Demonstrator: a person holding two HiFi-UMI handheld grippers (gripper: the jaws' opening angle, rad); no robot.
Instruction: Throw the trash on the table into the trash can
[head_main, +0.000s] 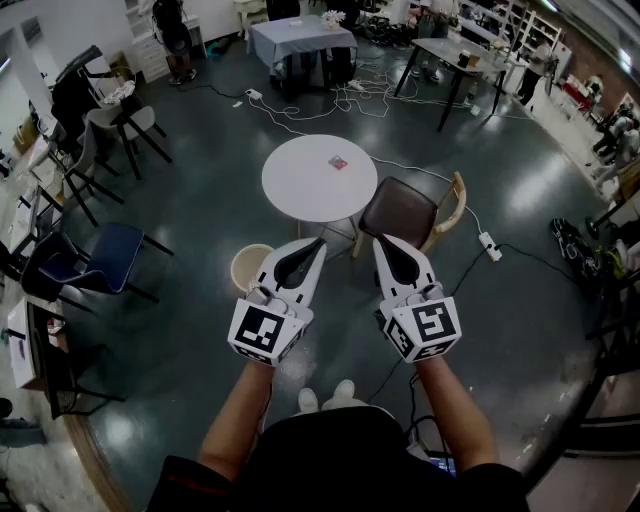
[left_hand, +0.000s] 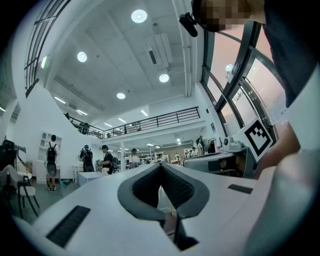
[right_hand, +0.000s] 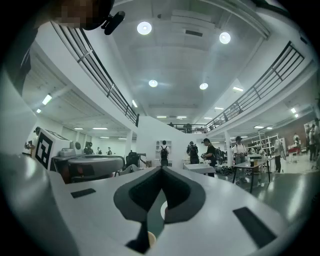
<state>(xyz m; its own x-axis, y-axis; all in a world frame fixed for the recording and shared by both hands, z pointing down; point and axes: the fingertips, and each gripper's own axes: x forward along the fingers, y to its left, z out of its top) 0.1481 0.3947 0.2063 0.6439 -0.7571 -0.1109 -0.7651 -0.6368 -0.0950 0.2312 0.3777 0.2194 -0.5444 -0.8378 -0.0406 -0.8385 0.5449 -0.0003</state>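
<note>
Held left gripper and right gripper closed tip to tip, gripping nothing. Faced trash, possibly a small wrapper, on the far round table, with trash can near left. Needed to step closer, open one gripper first, then pinch squarely.

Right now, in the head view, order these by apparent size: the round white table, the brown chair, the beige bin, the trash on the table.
Largest to smallest:
1. round white table
2. brown chair
3. beige bin, partly hidden, so its place below the chair is less sure
4. trash
</note>
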